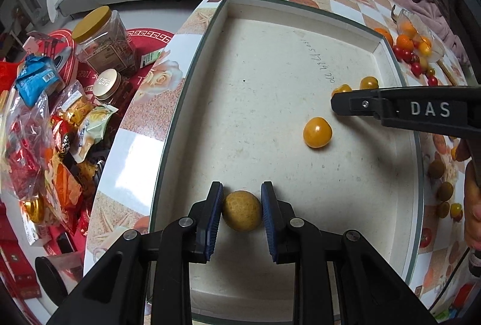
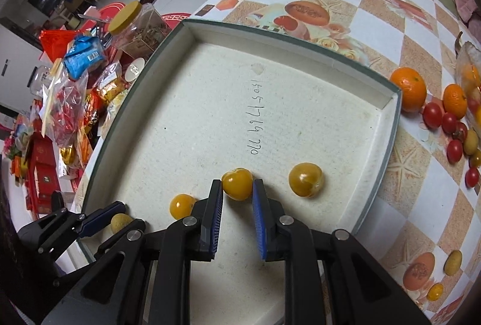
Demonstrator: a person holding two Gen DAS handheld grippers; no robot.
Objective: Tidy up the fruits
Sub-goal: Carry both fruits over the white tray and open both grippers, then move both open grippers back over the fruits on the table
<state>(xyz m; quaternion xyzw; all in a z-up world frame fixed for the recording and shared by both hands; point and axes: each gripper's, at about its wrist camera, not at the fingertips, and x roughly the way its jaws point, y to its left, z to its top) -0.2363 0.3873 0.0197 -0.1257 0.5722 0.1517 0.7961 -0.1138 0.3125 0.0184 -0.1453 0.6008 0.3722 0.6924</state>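
Observation:
A shallow white box (image 1: pixel 270 60) (image 2: pixel 210 102) lies on the patterned table. My left gripper (image 1: pixel 242 200) is shut on a tan longan (image 1: pixel 242 211) low over the box's near left floor; both show in the right wrist view (image 2: pixel 99 218) (image 2: pixel 119 222). My right gripper (image 2: pixel 237 189) is shut on a yellow cherry tomato (image 2: pixel 237 183) just over the box floor; the gripper shows from the side in the left wrist view (image 1: pixel 335 103). Two more yellow tomatoes (image 2: pixel 305 180) (image 2: pixel 181 206) lie in the box beside it.
Outside the box's right wall lie two tangerines (image 2: pixel 409 88) (image 2: pixel 455 100), several red cherry tomatoes (image 2: pixel 433 114) and longans (image 2: pixel 453 262), and a clear bag of fruit (image 2: pixel 470 78). Snack bags (image 1: pixel 42 126) and jars (image 1: pixel 102 39) crowd the floor left of the table.

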